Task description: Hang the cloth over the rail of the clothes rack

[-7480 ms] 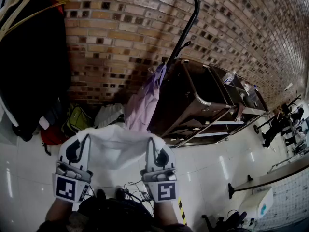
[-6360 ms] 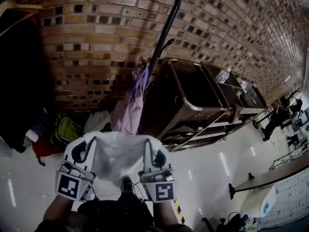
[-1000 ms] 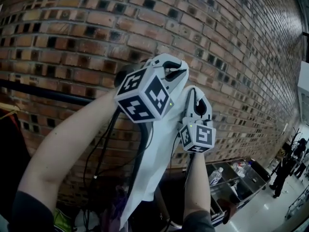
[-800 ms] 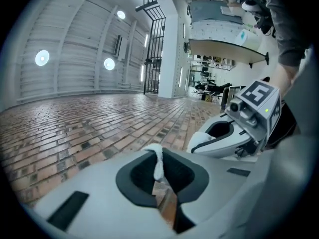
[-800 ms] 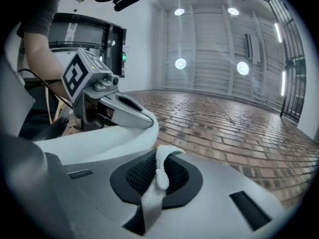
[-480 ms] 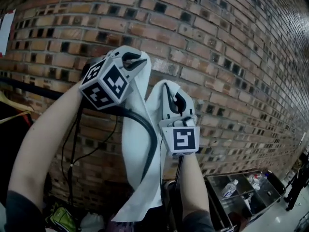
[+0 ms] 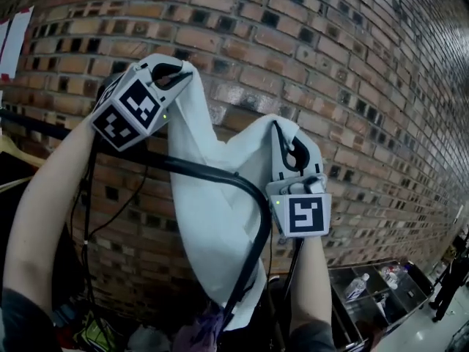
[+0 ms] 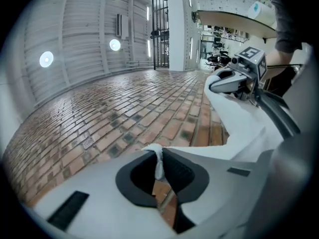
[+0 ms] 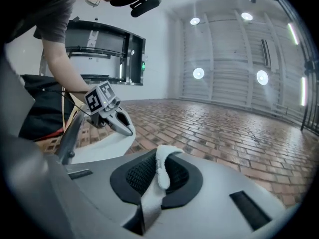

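A white cloth (image 7: 220, 218) hangs in a sag between my two grippers, raised high in front of a brick wall. The black rail (image 7: 201, 169) of the clothes rack crosses in front of the cloth and bends down at the right. My left gripper (image 7: 172, 70) is shut on one top corner, up and left of the rail. My right gripper (image 7: 293, 149) is shut on the other corner, right of the bend. In the left gripper view a thin cloth edge (image 8: 159, 164) is pinched between the pads. The right gripper view shows a cloth fold (image 9: 162, 167) pinched too, and the left gripper (image 9: 113, 117).
The brick wall (image 7: 352, 86) is close behind the rail. Dark clothes on a hanger (image 7: 13, 169) are at the left. Cables (image 7: 89, 218) trail from my left gripper. A metal cart with bottles (image 7: 370, 284) stands at the lower right, and a purple garment (image 7: 199, 336) hangs below.
Both grippers have moved left and apart, the left one further. The bunched cloth is now spread between them, with the rail across its front.
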`<state>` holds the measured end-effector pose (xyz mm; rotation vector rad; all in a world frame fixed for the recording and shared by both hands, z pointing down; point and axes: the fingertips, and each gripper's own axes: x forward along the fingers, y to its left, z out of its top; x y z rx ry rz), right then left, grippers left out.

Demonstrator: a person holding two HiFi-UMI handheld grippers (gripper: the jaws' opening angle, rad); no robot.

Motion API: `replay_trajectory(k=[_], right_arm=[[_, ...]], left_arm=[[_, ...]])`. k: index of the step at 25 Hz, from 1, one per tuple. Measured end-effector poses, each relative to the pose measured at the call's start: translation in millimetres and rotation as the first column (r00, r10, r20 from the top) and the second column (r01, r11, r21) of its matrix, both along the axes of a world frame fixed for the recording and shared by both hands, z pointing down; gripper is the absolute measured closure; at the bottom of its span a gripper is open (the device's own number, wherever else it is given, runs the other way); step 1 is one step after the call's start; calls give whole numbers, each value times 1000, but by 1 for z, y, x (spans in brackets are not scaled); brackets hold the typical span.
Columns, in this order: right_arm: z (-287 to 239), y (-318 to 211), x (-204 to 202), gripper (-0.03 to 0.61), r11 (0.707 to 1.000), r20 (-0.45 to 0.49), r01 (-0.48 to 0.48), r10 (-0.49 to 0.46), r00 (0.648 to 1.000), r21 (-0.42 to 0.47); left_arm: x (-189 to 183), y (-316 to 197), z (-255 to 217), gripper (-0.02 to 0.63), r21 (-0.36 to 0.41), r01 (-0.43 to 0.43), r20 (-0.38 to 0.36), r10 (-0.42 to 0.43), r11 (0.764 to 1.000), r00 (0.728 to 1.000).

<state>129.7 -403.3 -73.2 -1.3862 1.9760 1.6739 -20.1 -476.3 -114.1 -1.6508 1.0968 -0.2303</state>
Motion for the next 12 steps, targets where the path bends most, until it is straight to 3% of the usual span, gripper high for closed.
replay_trajectory(k=[7,12], right_arm=[[-11,27,-67,543,988,-79,-129,136,988,80],[-13,40,-102,543,929,-110,-280,313,943,240]], left_arm=[[-72,19,-9,566,67,-73,-63,78,995,995],[-115,60,-17,566,173,-110,-62,122,979,991]])
